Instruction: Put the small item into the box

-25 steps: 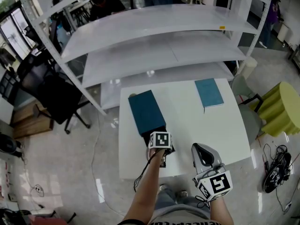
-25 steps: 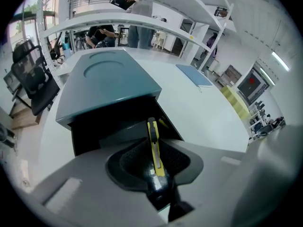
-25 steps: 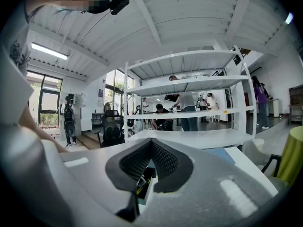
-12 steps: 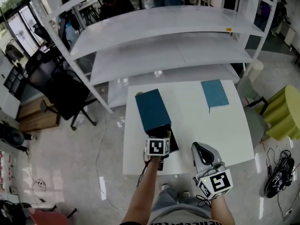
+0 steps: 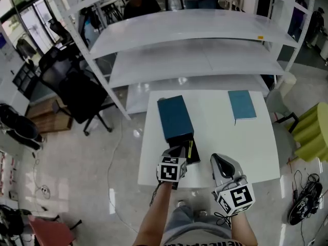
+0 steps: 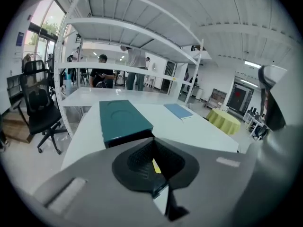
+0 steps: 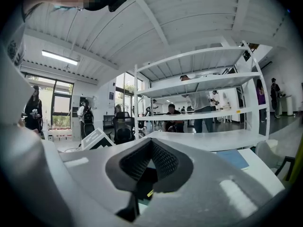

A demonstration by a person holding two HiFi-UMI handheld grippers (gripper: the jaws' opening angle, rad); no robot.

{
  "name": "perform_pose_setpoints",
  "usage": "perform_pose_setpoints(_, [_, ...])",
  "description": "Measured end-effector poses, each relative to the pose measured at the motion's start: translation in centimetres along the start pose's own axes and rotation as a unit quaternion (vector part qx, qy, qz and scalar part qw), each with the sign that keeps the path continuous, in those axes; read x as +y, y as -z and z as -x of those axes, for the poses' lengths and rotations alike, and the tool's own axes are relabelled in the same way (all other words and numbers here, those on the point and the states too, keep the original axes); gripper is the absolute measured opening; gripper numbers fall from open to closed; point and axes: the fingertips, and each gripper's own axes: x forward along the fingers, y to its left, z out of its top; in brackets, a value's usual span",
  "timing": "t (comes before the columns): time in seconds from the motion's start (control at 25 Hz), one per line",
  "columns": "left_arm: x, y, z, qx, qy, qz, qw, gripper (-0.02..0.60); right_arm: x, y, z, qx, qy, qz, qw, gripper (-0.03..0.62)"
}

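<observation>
A long teal box (image 5: 175, 118) lies on the white table (image 5: 225, 137), its black open end facing me. A small yellow item (image 5: 190, 148) lies in that open end. My left gripper (image 5: 177, 154) hovers just short of the opening, jaws shut with nothing held. In the left gripper view the teal box (image 6: 122, 119) is straight ahead and the yellow item (image 6: 155, 166) shows through the gap in the left gripper (image 6: 154, 176). My right gripper (image 5: 223, 166) is shut and empty over the table's near edge, to the right of the box; the right gripper (image 7: 147, 176) points toward the shelves.
A flat blue lid or book (image 5: 242, 105) lies at the table's far right. White metal shelving (image 5: 195, 55) stands behind the table. A black office chair (image 5: 77, 94) is to the left and a yellow-green stool (image 5: 312, 129) to the right. People stand beyond the shelves.
My left gripper has drawn back toward me from the box's open end, and the yellow item now shows inside it. The right gripper has held its place.
</observation>
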Motion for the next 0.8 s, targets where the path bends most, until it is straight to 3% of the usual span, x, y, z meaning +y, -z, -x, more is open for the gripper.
perform_pose_setpoints(0.44, [-1.2, -2.7, 5.4, -0.093, -0.001, -0.01, 0.9956, 0.017, 1.7, -0.5, 0.0, -0.006, -0.03, 0.008, 1.0, 0.002])
perform_pose_setpoints(0.8, [-1.7, -3.3, 9.5, -0.147, -0.018, -0.008, 0.989, 0.017, 2.6, -0.8, 0.7, -0.01, -0.046, 0.016, 0.999, 0.002])
